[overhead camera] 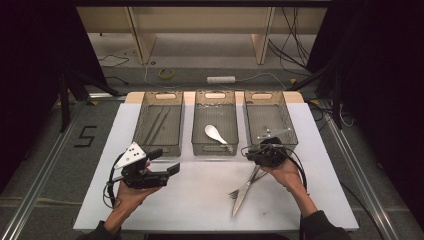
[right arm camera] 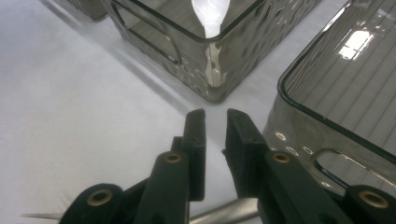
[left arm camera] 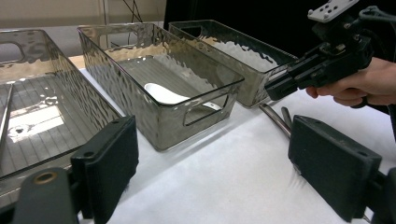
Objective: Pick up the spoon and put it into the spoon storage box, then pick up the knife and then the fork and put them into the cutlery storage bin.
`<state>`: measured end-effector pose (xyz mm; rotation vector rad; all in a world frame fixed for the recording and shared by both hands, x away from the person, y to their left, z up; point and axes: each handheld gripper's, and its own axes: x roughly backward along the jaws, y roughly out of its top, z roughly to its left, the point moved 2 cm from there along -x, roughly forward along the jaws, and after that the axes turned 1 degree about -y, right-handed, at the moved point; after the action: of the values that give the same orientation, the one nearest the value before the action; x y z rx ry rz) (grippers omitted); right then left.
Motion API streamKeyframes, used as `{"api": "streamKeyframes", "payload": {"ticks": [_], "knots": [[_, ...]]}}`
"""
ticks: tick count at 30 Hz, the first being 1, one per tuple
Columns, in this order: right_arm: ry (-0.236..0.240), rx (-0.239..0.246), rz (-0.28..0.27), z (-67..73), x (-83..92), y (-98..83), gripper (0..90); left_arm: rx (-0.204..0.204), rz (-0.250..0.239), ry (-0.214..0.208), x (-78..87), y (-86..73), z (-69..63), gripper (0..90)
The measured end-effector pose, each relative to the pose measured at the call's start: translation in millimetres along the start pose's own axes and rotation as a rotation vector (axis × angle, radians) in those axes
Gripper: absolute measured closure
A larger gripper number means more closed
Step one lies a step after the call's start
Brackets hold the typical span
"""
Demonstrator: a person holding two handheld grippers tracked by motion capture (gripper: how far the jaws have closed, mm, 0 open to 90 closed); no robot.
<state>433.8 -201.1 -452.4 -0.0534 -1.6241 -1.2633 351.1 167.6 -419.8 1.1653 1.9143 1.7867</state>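
High view, left to right: the left gripper [overhead camera: 172,169] hovered over the white table [overhead camera: 200,200], held in the person's left hand [overhead camera: 131,194], its jaws spread wide with nothing between them. Beyond it stood three smoky clear bins in a row. The left bin [overhead camera: 159,123] held thin dark sticks, too faint to name. The middle bin [overhead camera: 215,123] held a white spoon [overhead camera: 216,134]. The right bin [overhead camera: 270,120] held a small metal piece I could not identify.

Just in front of the right bin, the right gripper [overhead camera: 259,161] pointed down at the table, held by the right hand [overhead camera: 287,172]. Below it a knife [overhead camera: 246,191] and a fork [overhead camera: 239,191] lay side by side on the table, handles toward the gripper.

Right gripper view had the jaws drawn near together, a narrow gap left between the pads, with a metal handle [right arm camera: 224,212] crossing beneath them; whether the pads pressed on it I could not tell.

Left gripper view showed the right gripper [left arm camera: 275,88] low over the metal handles [left arm camera: 275,119], near the right bin's front corner.
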Motion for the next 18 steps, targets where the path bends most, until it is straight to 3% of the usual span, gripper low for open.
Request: {"api": "streamKeyframes", "payload": {"ticks": [11,18], "knots": [[-0.013,0.018,0.043,-1.6,-9.3,-5.4,89.9,-0.001,0.0,-0.001,0.0,-0.1,-0.5,15.8],[-0.024,0.02,0.076,-4.0,-15.0,-10.0,90.0,-0.004,0.001,-0.001,-0.3,-0.1,-0.8,15.8]]}}
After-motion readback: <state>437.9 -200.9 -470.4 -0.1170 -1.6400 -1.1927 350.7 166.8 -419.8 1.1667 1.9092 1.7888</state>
